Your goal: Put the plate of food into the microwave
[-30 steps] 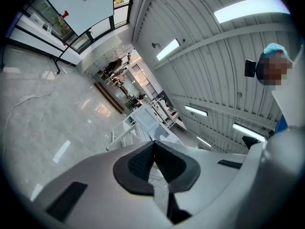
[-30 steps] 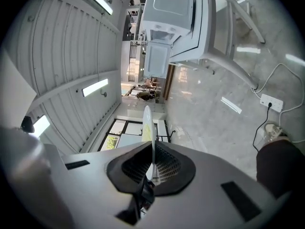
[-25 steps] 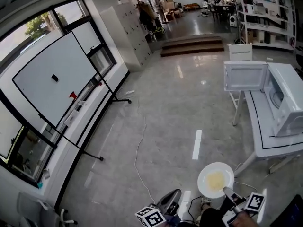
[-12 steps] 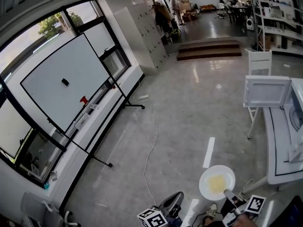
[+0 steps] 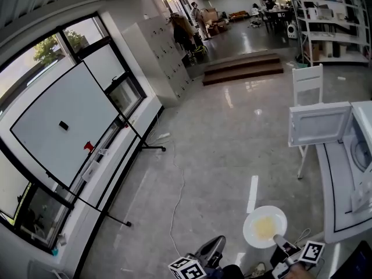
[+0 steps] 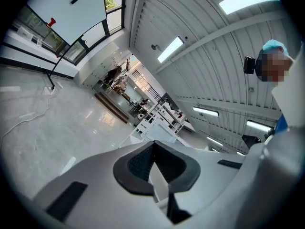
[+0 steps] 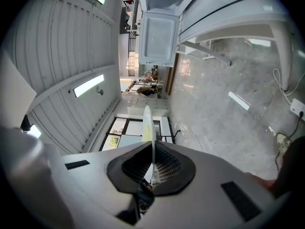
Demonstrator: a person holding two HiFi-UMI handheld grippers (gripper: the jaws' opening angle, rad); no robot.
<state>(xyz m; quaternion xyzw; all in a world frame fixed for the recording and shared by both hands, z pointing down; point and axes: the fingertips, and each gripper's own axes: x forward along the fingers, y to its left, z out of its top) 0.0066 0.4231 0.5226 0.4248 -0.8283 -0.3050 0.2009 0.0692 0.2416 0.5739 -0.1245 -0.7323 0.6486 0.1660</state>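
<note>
The left tool [image 5: 213, 244] is clenched on nothing, its jaws meeting empty, and sits low beside the load, apparently out of the way. Just right of it, the right tool [image 5: 280, 240] is clamped on the near rim of the plate of food [image 5: 264, 225], held level above the floor, judged so the yellow food does not slide. Further right, the microwave [image 5: 361, 156] stands on the white surface [image 5: 332, 214] with its door [image 5: 319, 124] swung open, well apart from the plate.
</note>
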